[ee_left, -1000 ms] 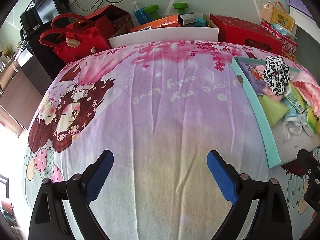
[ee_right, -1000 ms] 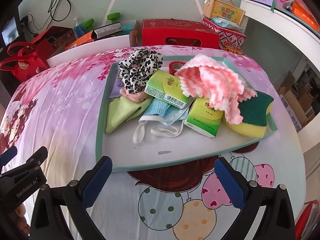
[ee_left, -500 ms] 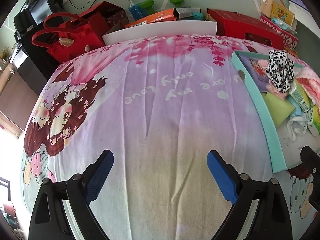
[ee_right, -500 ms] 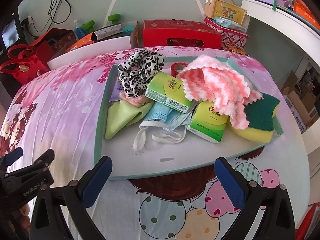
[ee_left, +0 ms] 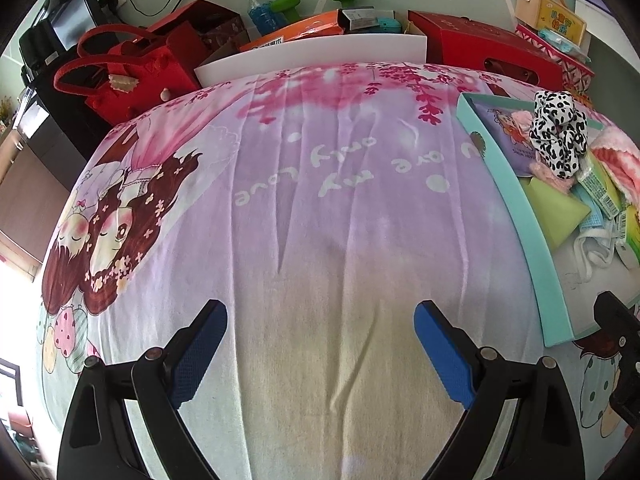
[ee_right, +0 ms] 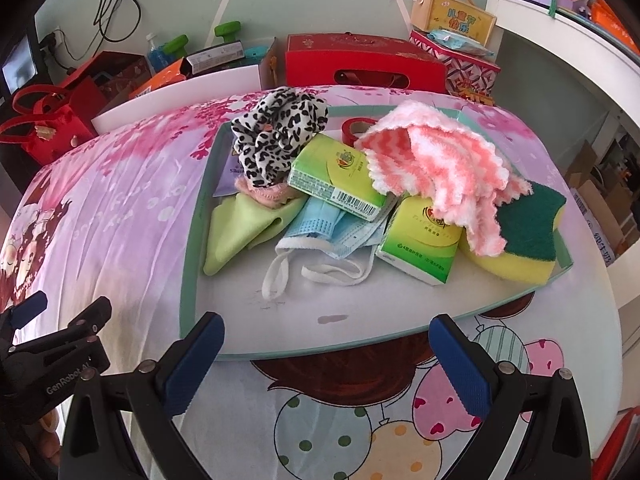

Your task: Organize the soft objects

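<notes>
A teal-rimmed tray lies on the cartoon bedsheet and carries a pile: a leopard-print scrunchie, a pink striped fluffy cloth, a yellow-green sponge, two green tissue packs, a blue face mask, a light green cloth. My right gripper hangs open just in front of the tray's near rim. My left gripper is open over bare sheet, left of the tray. Neither holds anything.
Behind the bed stand a white board, red bags, a red box, green dumbbells and cartons. A red tape roll sits at the tray's back. A white shelf runs along the right.
Both grippers have drifted slightly forward; the tray pile looks a little nearer in the right wrist view. Both stay open and nothing on the tray has moved.
</notes>
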A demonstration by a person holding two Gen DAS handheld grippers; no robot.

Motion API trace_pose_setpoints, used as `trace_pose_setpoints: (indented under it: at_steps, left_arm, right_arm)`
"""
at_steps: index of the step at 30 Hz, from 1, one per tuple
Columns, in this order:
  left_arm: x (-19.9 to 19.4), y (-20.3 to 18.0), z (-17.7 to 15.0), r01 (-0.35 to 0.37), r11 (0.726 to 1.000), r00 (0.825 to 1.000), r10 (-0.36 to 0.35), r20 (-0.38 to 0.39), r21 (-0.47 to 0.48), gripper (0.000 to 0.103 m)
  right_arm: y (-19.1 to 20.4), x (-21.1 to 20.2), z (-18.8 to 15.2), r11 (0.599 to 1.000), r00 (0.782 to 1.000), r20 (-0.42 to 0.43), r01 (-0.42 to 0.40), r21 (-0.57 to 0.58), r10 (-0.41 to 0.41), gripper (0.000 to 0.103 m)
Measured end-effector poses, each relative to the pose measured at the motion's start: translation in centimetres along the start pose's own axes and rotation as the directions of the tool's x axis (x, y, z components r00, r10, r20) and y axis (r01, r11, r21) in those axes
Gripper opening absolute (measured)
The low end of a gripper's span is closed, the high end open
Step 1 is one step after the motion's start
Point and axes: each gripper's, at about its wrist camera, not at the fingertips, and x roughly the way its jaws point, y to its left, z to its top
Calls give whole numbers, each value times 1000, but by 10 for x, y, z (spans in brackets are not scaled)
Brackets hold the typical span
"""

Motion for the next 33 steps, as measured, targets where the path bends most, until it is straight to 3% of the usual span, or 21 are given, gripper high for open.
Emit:
trace_pose_setpoints:
  at_steps: [33]
  left_arm:
    - [6, -2, 0, 14, 1000, 1000, -14, -23, 5, 95]
  right_arm:
    - [1, 1, 1, 1000, 1000, 1, 9, -8, -9, 103]
